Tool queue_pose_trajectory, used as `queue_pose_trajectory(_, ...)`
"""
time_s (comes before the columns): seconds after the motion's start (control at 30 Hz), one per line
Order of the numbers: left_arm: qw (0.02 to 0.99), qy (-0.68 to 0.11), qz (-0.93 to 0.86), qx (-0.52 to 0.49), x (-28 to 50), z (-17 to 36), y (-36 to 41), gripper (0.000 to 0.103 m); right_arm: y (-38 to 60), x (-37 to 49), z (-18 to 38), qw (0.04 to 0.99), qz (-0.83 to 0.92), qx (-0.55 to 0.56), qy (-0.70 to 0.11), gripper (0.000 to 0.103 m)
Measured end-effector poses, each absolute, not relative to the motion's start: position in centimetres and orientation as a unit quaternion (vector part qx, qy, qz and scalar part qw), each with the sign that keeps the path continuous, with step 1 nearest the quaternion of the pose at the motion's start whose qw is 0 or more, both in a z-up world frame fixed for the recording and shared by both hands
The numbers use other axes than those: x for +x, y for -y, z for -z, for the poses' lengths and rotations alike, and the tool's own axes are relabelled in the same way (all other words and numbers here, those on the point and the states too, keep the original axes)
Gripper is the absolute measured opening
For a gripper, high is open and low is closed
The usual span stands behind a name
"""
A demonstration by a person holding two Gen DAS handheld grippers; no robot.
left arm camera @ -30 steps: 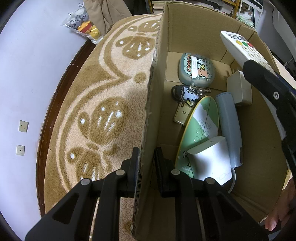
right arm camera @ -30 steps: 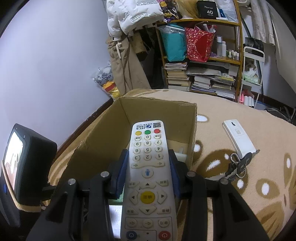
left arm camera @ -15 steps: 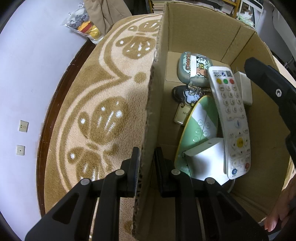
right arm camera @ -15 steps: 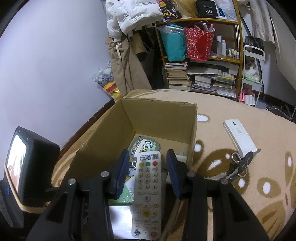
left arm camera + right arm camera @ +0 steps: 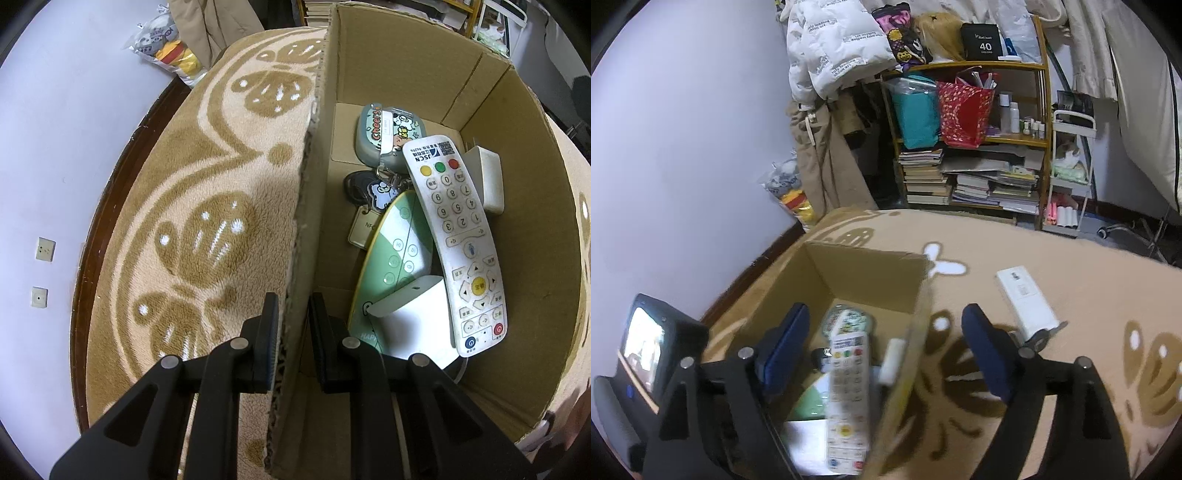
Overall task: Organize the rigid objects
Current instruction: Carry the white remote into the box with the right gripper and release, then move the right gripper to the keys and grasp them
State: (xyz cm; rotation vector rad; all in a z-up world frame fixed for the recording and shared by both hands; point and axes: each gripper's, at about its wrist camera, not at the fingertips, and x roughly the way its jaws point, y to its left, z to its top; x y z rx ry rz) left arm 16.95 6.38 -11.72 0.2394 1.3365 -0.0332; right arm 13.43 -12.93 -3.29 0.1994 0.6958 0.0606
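The left gripper [image 5: 291,343] pinches the box [image 5: 517,206] wall to hold it steady, while the right gripper's [image 5: 886,354] jaws have just opened wide and empty, leaving the remote [image 5: 456,243] inside.

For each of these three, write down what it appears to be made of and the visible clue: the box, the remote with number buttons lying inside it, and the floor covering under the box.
Box: corrugated cardboard, matte brown; the torn edge shows fluting.
Remote: probably hard white plastic with a slight sheen; its buttons look like rubber, though that is uncertain.
Floor covering: a plush pile rug, likely synthetic; the fuzzy tan and cream fibres are visible.
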Motion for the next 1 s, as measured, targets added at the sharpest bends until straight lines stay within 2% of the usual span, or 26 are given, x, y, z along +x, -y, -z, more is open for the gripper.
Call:
queue_pose_trajectory(0.27,0.777,-0.620,0.016,0.106,17.2,11.8,-6.6,0.017,16.5,14.7,5.1,0.928,0.028,0.089,-0.362,0.093)
queue_pose_trajectory(0.4,0.777,-0.620,0.016,0.105,17.2,11.8,-6.7,0.017,18.6,14.9,6.7,0.927,0.049,0.109,-0.355,0.093)
queue_pose_trajectory(0.83,0.776,-0.621,0.017,0.104,17.3,11.9,-6.9,0.017,22.9,17.5,12.1,0.892,0.106,0.157,-0.411,0.093)
queue_pose_trajectory(1.0,0.776,-0.622,0.018,0.104,17.3,12.0,-6.9,0.017,23.5,17.8,13.8,0.880,0.120,0.160,-0.431,0.090)
